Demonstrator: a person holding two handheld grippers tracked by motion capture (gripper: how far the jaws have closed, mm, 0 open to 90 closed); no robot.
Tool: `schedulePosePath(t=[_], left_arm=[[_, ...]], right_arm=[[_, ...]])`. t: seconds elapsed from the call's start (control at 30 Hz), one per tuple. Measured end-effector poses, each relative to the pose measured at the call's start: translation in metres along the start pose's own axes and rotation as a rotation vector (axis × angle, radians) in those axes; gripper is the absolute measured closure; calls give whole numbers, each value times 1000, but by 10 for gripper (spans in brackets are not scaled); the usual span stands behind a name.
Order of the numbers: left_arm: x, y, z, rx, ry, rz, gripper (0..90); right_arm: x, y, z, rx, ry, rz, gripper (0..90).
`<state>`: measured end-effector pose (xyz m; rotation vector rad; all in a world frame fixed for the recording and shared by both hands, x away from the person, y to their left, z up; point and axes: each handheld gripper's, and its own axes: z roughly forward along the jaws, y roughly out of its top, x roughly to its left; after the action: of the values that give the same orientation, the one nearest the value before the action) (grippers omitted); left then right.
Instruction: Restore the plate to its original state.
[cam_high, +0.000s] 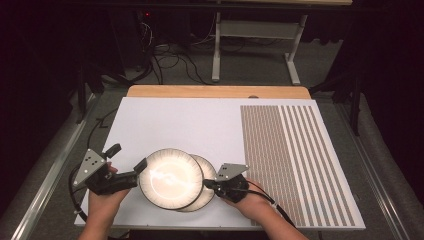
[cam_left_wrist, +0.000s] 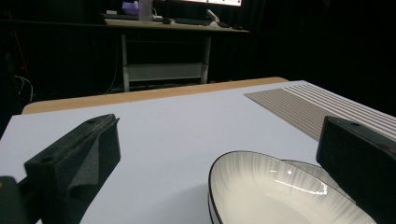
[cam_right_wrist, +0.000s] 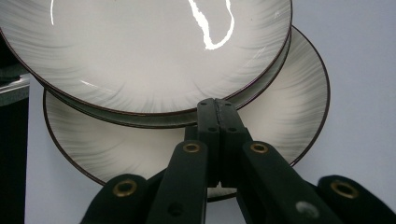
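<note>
Two plates sit stacked off-centre near the front edge of the white board (cam_high: 200, 125), between the two grippers. Top plate (cam_high: 171, 178) is round, shallow, glossy off-white w/ fine grey streaks running outward toward the rim and a thin dark rim line; a bright glare squiggle sits on its face. Bottom plate (cam_high: 209, 172) has the same look and pokes out to the right from under the top one, so approx. half its rim shows. Left gripper (cam_high: 127, 157) is just left of the top plate, jaws spread wide, one jaw tip at the plate's left rim, the other out over bare board; whether the near tip touches the rim I can't tell. In the left gripper view the top plate (cam_left_wrist: 280, 196) lies low betw. the two black jaws, nothing pinched. Right gripper (cam_high: 207, 184) is at the right side of the stack, jaws pressed together, tips at the top plate's edge over the bottom plate (cam_right_wrist: 280, 116); can't tell if any rim is caught betw. them. Striped brown mat (cam_high: 295, 160) covers the board's right part, apart from the plates.
</note>
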<state>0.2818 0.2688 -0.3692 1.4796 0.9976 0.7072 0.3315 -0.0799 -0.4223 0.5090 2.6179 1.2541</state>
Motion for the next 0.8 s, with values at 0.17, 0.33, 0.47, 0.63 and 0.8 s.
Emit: schedulePosePath(t=[0.17,0.33,0.47,0.63,0.8], left_arm=[[0,0,0,1,-3,2,2],[0,0,0,2,-1,0,3],[1,0,1,3,-2,-2,3],[1,-1,0,3,1,-1,4],[1,0,0,2,2,-3,4]], right_arm=[[0,0,0,3,-1,-4,900],[1,0,0,3,-1,-1,900],[1,0,-1,7,-1,-3,900],[0,0,0,2,2,-2,900],[1,0,0,3,3,-2,900]])
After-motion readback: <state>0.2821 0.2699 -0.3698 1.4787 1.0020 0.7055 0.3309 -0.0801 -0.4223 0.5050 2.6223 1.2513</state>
